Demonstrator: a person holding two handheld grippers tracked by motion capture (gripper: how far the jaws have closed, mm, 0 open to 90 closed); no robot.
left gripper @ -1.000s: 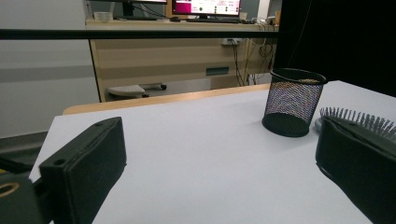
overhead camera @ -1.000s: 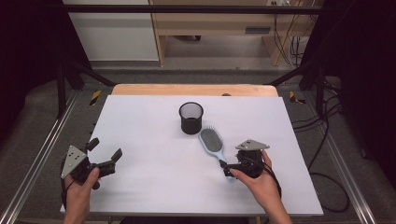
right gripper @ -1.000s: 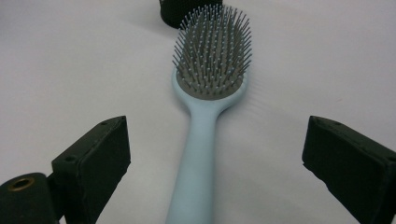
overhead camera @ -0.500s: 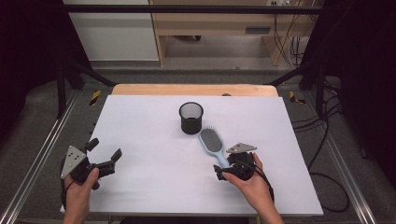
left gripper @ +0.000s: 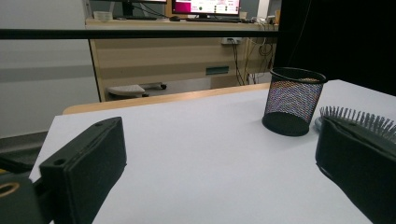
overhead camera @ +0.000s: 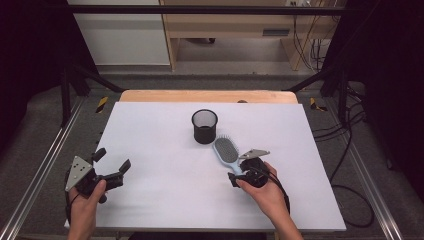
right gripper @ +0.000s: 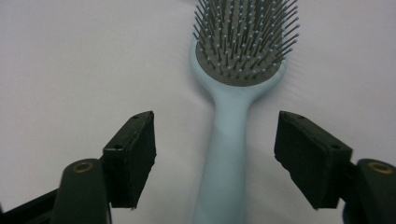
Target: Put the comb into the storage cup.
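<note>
The white rectangular tabletop (overhead camera: pixel 165 200) carries a black mesh cylindrical cup (overhead camera: pixel 204 126) near its middle. Just beside it lies a light blue plastic hairbrush (overhead camera: pixel 227 152), bristles up. The right gripper (right gripper: pixel 215 158) has its fingers apart astride the brush handle, not touching. The left gripper (overhead camera: pixel 111 166) stands wide apart, holding nothing.

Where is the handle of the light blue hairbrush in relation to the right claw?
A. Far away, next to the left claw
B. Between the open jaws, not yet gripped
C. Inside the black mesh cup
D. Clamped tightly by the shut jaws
B: in the right gripper view the hairbrush handle lies between the open jaws of the right claw, with a gap on each side.
</note>
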